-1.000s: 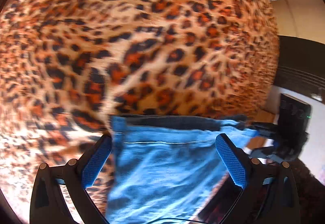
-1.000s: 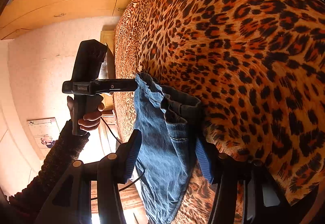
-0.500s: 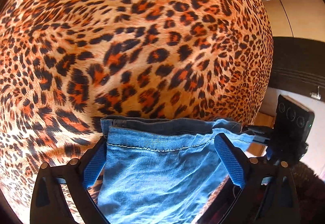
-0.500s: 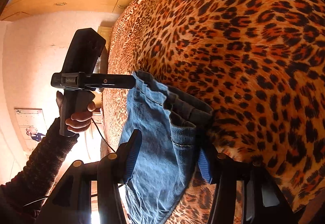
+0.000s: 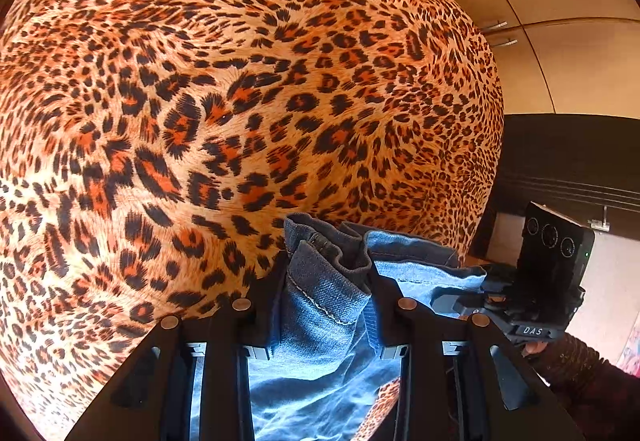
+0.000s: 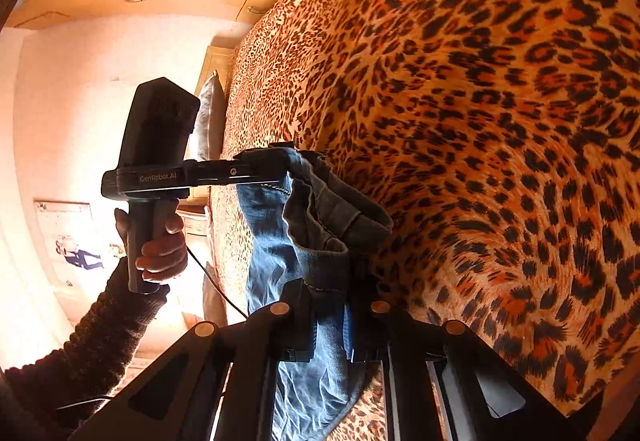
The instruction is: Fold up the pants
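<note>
Pants pinched in both claws, over leopard-print bedspread.

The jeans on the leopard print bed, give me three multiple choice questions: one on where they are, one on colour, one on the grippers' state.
1. Where do the jeans sit?
A. At the near edge of the leopard-print bedspread
B. In a cupboard
C. On a chair

2. What colour are the jeans?
A. Black
B. Blue
C. White

3. How does the left gripper stand?
A. Open, clear of the cloth
B. Shut on the jeans
C. Shut on nothing

Answers: 1 A, the bedspread spreads out behind the denim. 2 B, faded blue denim shows in both views. 3 B, its jaws have just been closing and bunch the hem; the right gripper clamps denim too.
</note>
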